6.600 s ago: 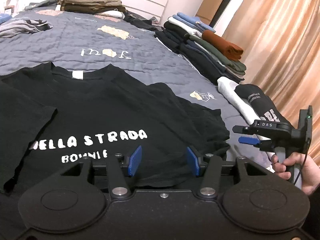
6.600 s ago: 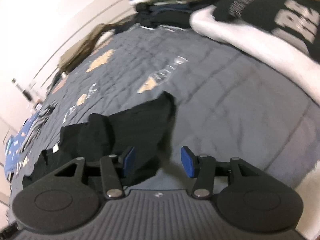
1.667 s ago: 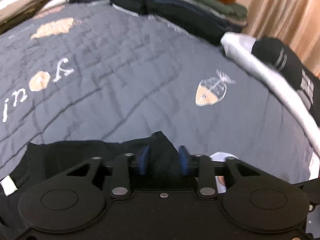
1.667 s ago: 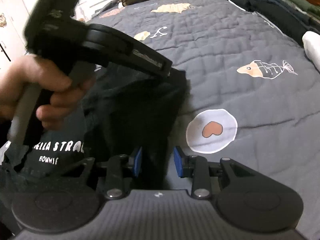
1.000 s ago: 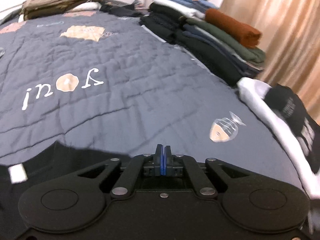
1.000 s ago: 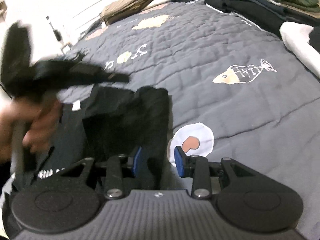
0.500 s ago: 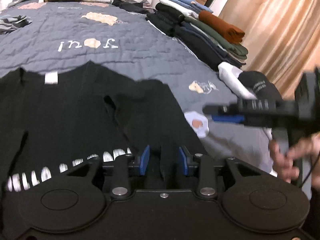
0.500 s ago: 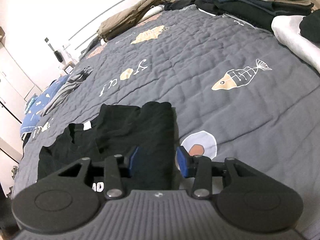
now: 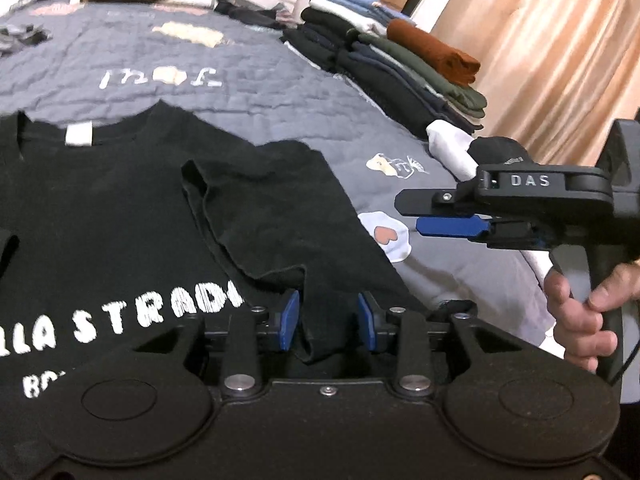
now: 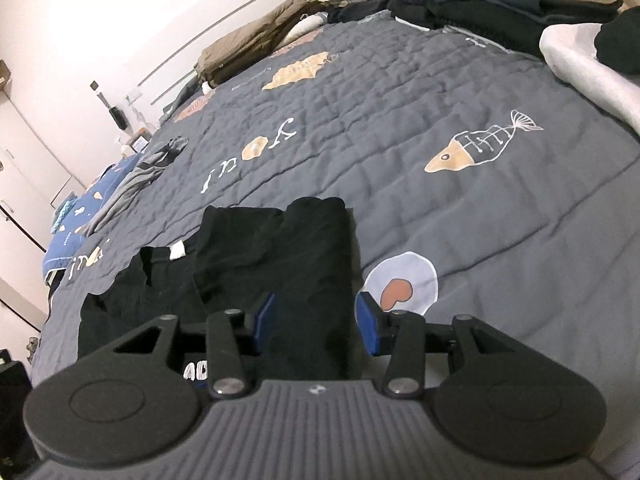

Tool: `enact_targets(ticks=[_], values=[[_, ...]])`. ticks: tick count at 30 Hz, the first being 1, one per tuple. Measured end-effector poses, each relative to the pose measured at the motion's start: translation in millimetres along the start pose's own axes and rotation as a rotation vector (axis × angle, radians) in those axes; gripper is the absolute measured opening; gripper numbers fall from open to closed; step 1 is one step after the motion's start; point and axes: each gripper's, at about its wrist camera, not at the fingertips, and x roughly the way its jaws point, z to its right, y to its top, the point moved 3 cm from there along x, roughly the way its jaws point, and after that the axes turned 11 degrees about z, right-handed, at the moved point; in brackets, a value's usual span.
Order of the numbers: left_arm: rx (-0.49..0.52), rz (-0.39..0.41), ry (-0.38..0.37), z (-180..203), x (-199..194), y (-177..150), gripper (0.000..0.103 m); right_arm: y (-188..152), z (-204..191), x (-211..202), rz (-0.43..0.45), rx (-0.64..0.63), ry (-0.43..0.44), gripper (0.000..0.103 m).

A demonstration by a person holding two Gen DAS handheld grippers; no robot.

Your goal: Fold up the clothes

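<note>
With the black T-shirt spread chest-up on the grey quilted bed and its right side already folded inward over the white lettering, worth watching what follows. Left tongs parted, a ridge of the folded panel standing between the blue pads but not pinched. Right tongs opening over the same panel's outer edge, cloth between the pads, no pressing seen; seen from the left wrist view, raised clear of the bed beside the shirt, gripped by a hand.

Likely trouble from here:
- Snagging the loose ridge on a pad when pulling away, dragging the fresh fold open.
- Leaving the rumpled sleeve inside the fold, giving a lumpy, uneven stack later.
- Pinching only the top layer on the next grab, so the panel slides off the body underneath.
- Folding the far side out of line with this one, hard to judge with the hem hidden behind the tongs.
</note>
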Motion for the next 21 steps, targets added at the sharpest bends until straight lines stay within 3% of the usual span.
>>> enact_targets(ticks=[10,13,21], values=[[-0.203,-0.008,-0.04,-24,8,-5,0.031,-7,-2,3,-0.021,-0.012,-0.002,0.044],[-0.244,-0.045,-0.075,-26,8,-5,0.015,-7,-1,3,-0.023,-0.011,-0.005,0.044],[-0.199,-0.193,-0.068,-14,-8,-11,0.011,-6,4,3,-0.026,-0.002,-0.019,0.045]])
